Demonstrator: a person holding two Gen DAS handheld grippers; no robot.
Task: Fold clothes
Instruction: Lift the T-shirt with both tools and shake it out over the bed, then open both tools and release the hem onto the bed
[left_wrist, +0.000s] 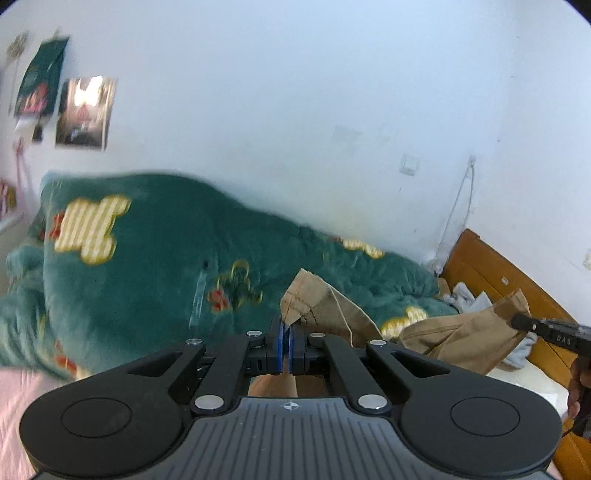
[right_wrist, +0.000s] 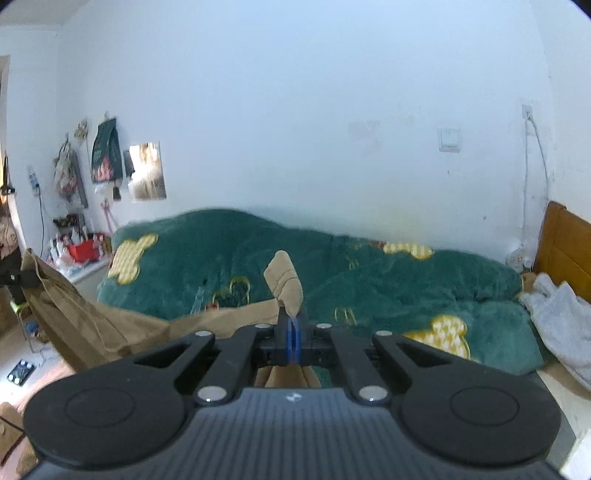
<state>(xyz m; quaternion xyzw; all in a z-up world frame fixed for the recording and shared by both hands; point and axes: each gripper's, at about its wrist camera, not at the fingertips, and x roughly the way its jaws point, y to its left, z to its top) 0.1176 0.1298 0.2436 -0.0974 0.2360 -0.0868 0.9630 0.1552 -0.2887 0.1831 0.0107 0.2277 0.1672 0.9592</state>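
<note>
A tan garment (left_wrist: 458, 338) hangs in the air between my two grippers, above the bed. My left gripper (left_wrist: 287, 328) is shut on one corner of it; the corner sticks up past the blue pads. My right gripper (right_wrist: 294, 319) is shut on another corner, a rolled tan edge (right_wrist: 284, 282) poking up. In the right wrist view the cloth (right_wrist: 92, 325) stretches left to the other gripper (right_wrist: 14, 278). In the left wrist view the right gripper (left_wrist: 532, 325) shows at the right edge, pinching the cloth.
A thick green blanket (left_wrist: 155, 258) with yellow bear shapes is heaped along the white wall. A wooden headboard (left_wrist: 491, 273) and a grey-white garment (right_wrist: 561, 317) lie at the right. Pink sheet (left_wrist: 14, 391) at lower left. A cluttered shelf (right_wrist: 77, 247) stands at far left.
</note>
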